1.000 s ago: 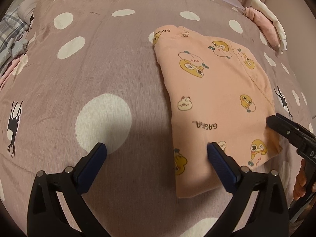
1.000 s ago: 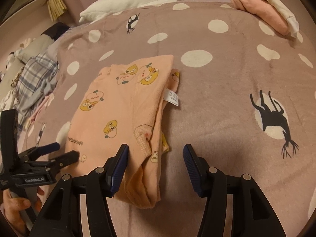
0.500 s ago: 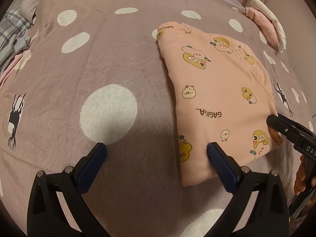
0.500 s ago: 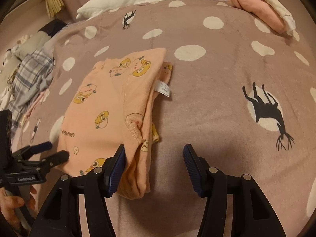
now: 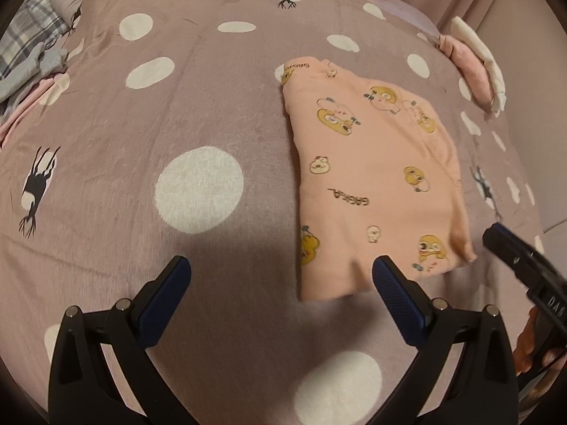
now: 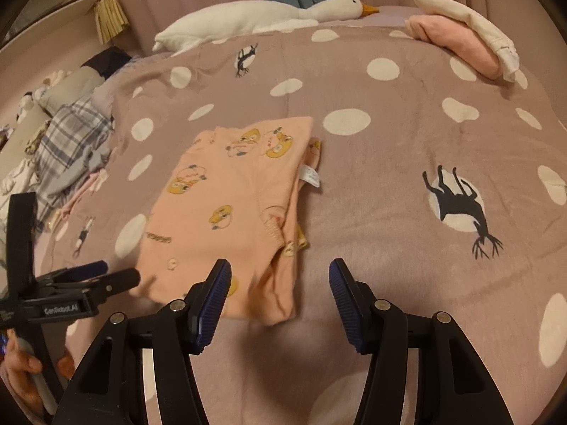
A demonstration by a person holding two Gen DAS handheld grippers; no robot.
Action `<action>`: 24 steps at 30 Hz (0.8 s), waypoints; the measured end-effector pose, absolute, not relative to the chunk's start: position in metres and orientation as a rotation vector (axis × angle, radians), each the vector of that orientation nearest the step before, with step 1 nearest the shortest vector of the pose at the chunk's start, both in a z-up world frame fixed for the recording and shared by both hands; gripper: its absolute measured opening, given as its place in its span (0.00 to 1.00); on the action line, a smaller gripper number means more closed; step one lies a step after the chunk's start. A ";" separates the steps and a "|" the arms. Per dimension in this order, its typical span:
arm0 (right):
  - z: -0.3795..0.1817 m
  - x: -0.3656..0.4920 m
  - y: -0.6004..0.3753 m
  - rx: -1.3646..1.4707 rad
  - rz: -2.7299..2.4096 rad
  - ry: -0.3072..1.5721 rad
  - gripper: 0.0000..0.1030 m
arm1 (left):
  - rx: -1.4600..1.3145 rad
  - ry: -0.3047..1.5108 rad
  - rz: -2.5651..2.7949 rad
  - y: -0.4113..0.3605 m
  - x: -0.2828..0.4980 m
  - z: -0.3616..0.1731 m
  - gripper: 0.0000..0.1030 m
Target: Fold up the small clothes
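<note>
Hovering over the bed, your left gripper (image 5: 281,279) has its jaws spread wide with nothing between them, only the dotted bedspread (image 5: 198,113) showing in the gap. The folded peach garment (image 5: 375,184) lies flat on that bedspread, off to the right of the gripper, and its near edge sits just beyond the right-hand pad (image 5: 397,304), apart from it.

Your right gripper (image 6: 280,301) is released too, jaws parted and empty. From its camera the garment (image 6: 226,212) lies ahead and to the left, its near corner just past the left pad (image 6: 209,304), with no cloth pinched. A white label (image 6: 311,177) pokes out on the garment's right edge.

Both tools flank the garment's near end. At the far side of the bed you have a goose plush (image 6: 255,14), a folded pink-and-cream pile (image 6: 464,35) and plaid clothes (image 6: 67,141) heaped at the left.
</note>
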State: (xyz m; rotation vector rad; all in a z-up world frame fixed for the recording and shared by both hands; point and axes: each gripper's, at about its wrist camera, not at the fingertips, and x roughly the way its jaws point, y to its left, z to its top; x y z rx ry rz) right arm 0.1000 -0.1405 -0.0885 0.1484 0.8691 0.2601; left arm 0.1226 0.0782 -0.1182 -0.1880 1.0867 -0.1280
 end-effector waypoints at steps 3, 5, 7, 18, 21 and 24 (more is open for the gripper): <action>-0.083 0.091 -0.137 0.140 0.271 0.857 0.55 | -0.161 1.083 -0.081 0.076 0.115 -0.110 1.00; -0.079 0.084 -0.133 0.132 0.279 0.850 0.55 | -0.147 1.076 -0.074 0.074 0.110 -0.106 1.00; -0.075 0.078 -0.130 0.126 0.287 0.843 0.55 | -0.150 1.077 -0.087 0.074 0.103 -0.101 1.00; -0.023 0.039 -0.110 -0.002 0.226 0.737 0.82 | -0.050 0.993 -0.061 0.063 0.062 -0.058 1.00; -0.021 0.034 -0.107 -0.012 0.226 0.715 0.95 | -0.022 0.964 -0.033 0.060 0.056 -0.052 1.00; -0.033 0.039 -0.103 -0.030 0.213 0.735 0.95 | -0.006 0.941 -0.011 0.059 0.049 -0.047 1.00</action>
